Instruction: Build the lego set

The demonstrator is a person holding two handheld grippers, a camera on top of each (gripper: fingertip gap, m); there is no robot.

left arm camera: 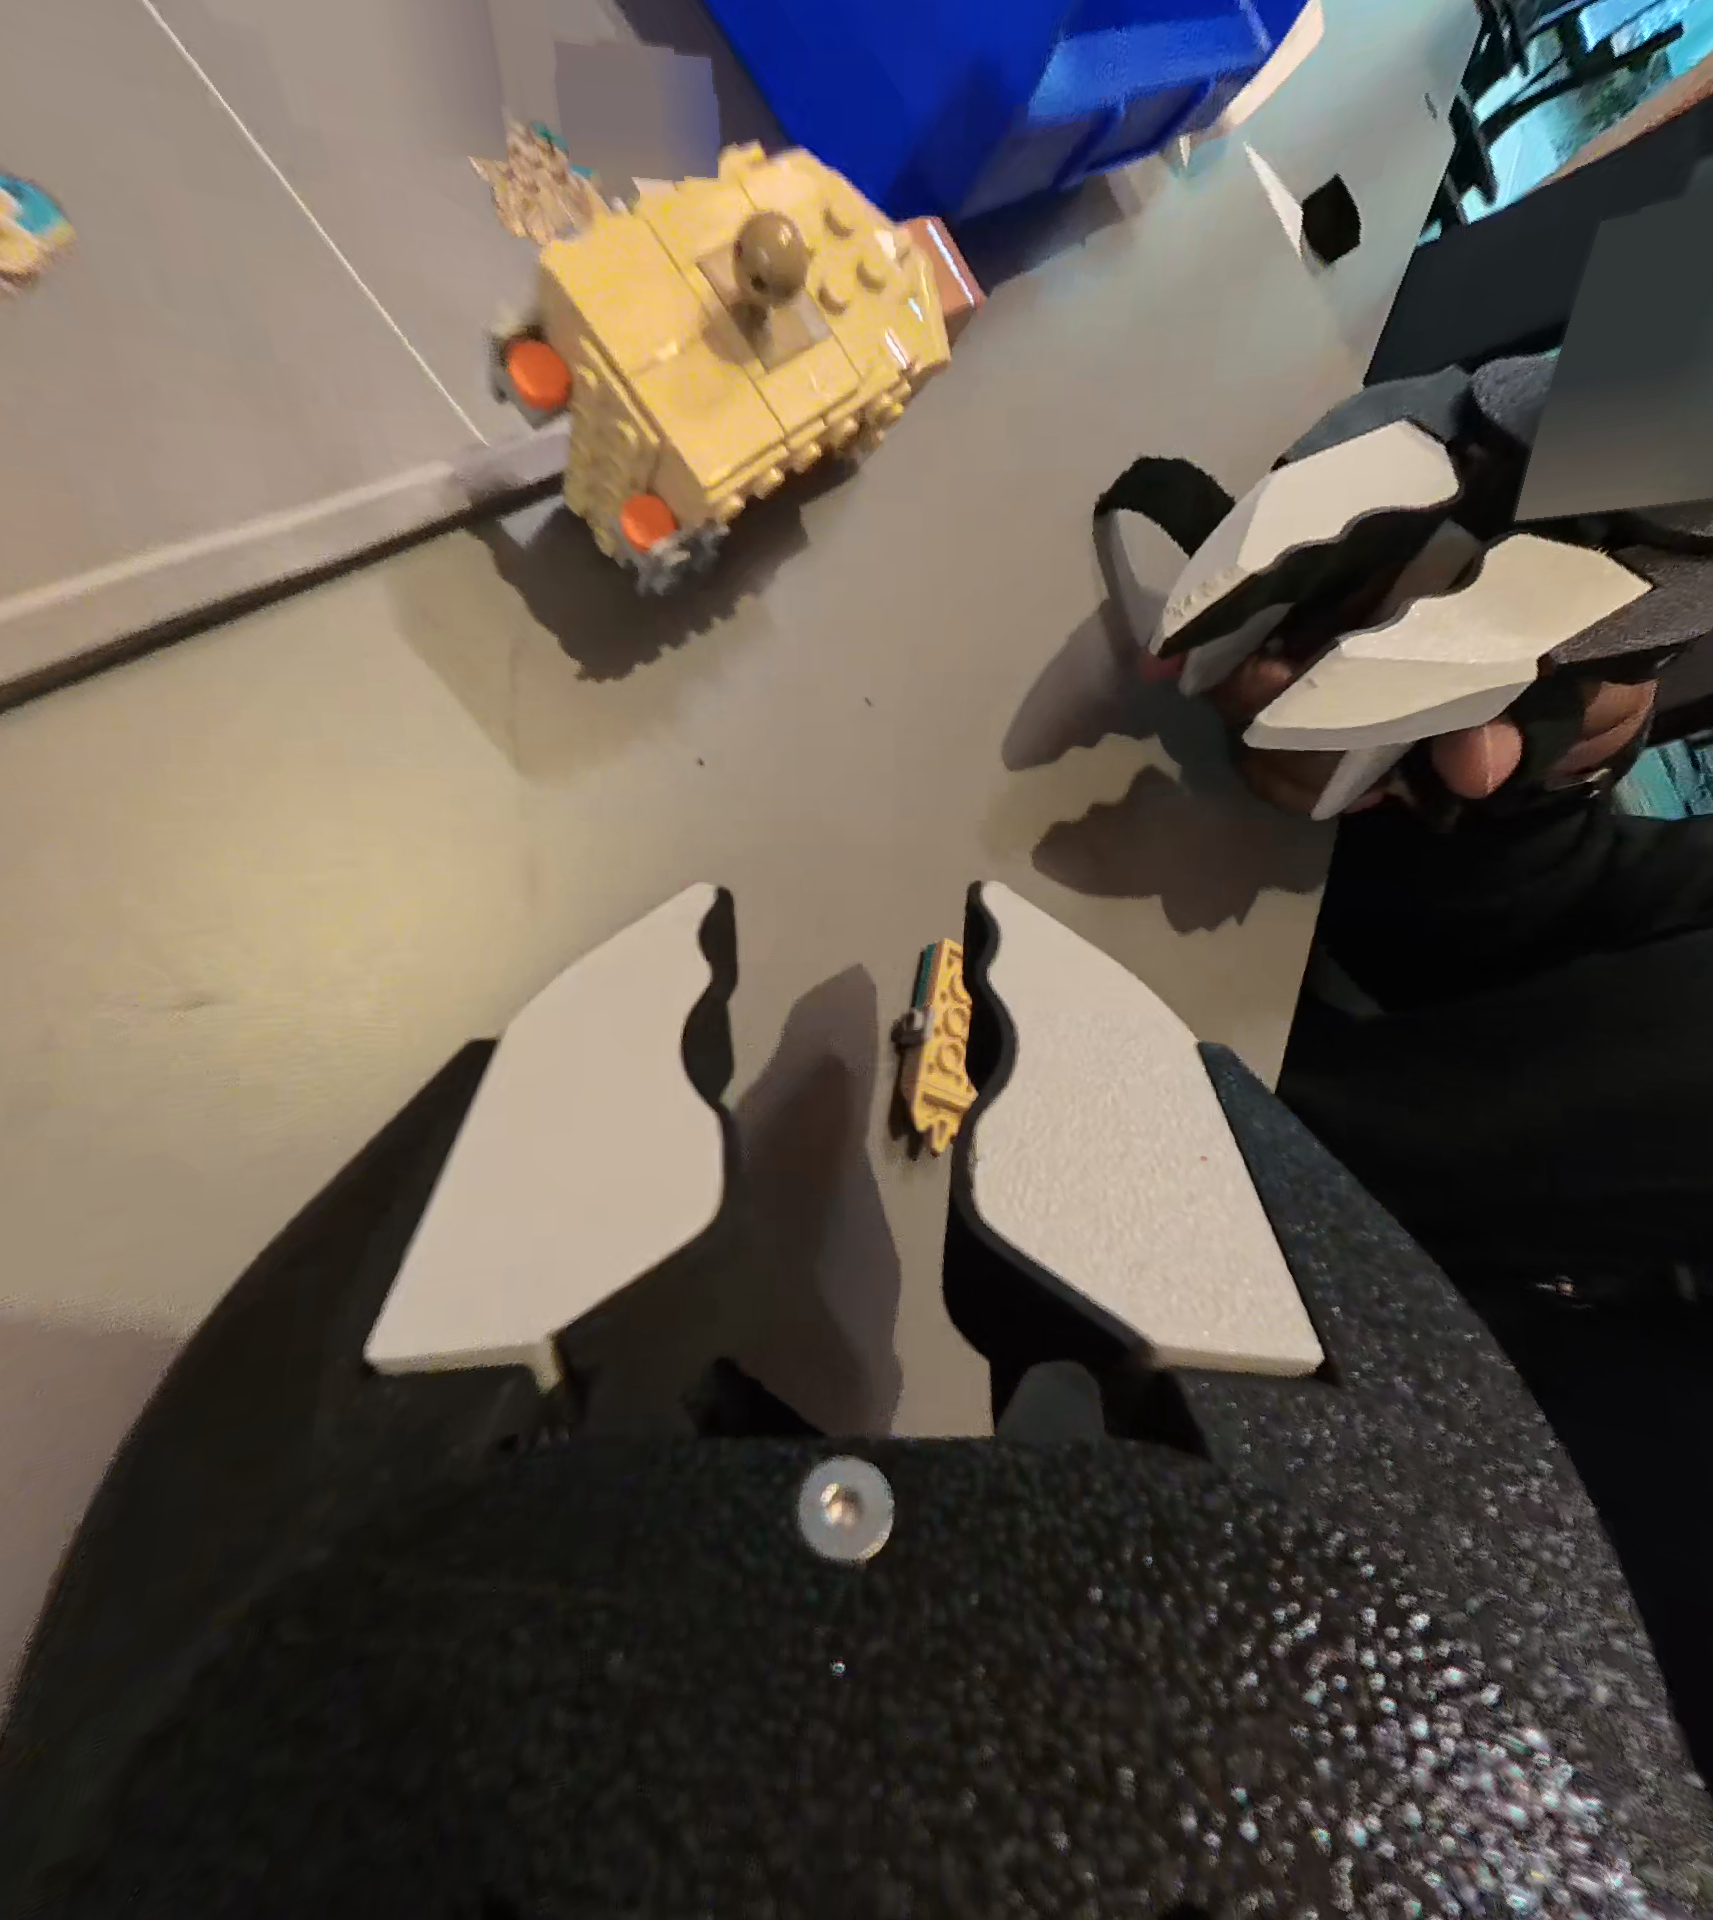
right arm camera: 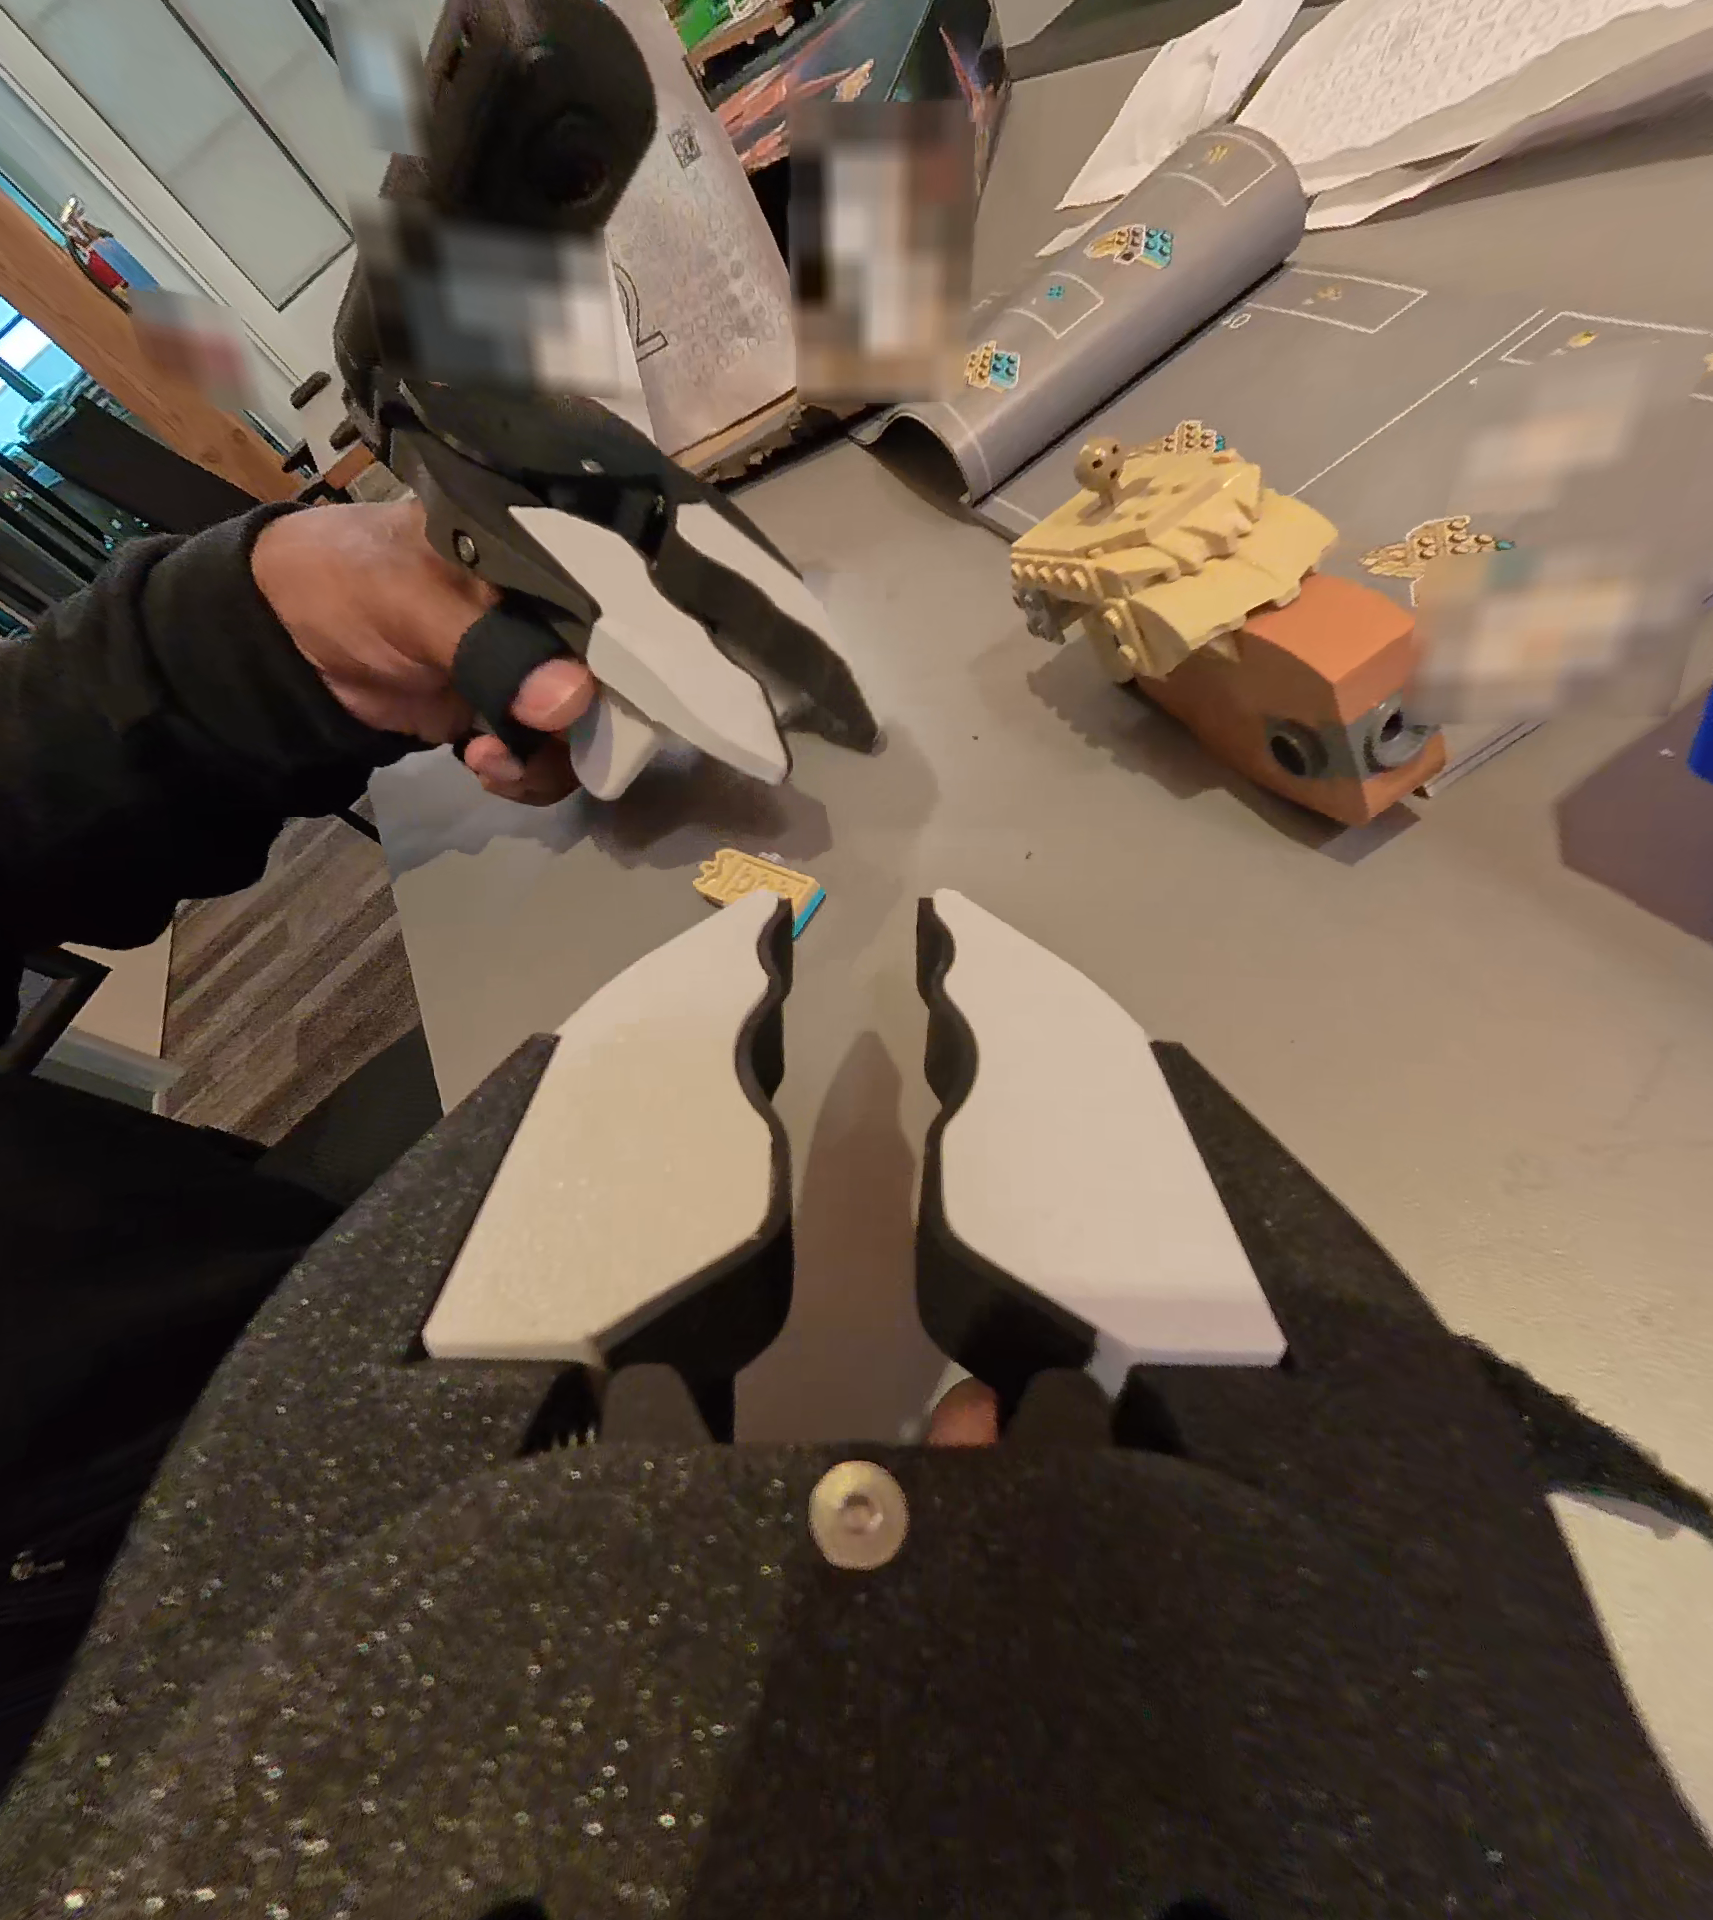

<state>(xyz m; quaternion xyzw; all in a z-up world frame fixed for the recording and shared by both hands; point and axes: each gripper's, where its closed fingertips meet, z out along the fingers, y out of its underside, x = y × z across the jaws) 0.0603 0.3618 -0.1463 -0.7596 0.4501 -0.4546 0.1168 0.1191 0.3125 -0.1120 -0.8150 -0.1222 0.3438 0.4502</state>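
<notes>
The left gripper [left arm camera: 847, 914] is hanging over the worktop [left arm camera: 312, 935] with its jaws apart and nothing between them, and a small tan plate [left arm camera: 938, 1044] is lying on the surface just inside its right finger, apparently touching the pad. From the other side, the same plate [right arm camera: 756, 881] is sitting flat near the worktop edge, just off the tip of the right gripper [right arm camera: 854, 909], whose jaws are also apart and empty. The half-built tan model [left arm camera: 727, 364] is standing well apart from both, beside the open booklet [right arm camera: 1351, 343] and near a blue bin [left arm camera: 987, 83]. The step in hand looks to be picking up the plate. To do that well, I would say the left gripper is needing to shift sideways so the plate sits centred between the fingers, then come down low, since the piece is thin and lying flat. Closing on its long edges should keep it from tipping or skating toward the worktop edge, which is close by. The right gripper could be steadying it.
</notes>
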